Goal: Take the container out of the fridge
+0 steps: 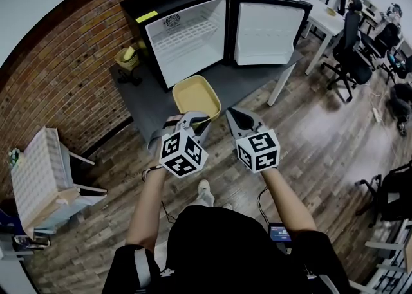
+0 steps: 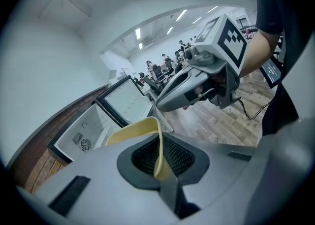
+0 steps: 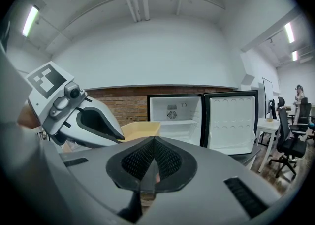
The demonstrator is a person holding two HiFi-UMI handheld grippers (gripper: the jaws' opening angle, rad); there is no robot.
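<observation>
The head view looks steeply down from above the person, with the open mini fridge (image 1: 187, 35) ahead near the top of the picture and both grippers just below it. The camera on the left gripper (image 2: 162, 167) sits close behind its own jaws. It is tilted and faces sideways toward the right gripper (image 2: 161, 103), with the mini fridge at lower left. The right gripper view looks nearly level, straight into the mini fridge's open front. All three views share the mini fridge and the yellow container (image 1: 196, 95) in front of it.
</observation>
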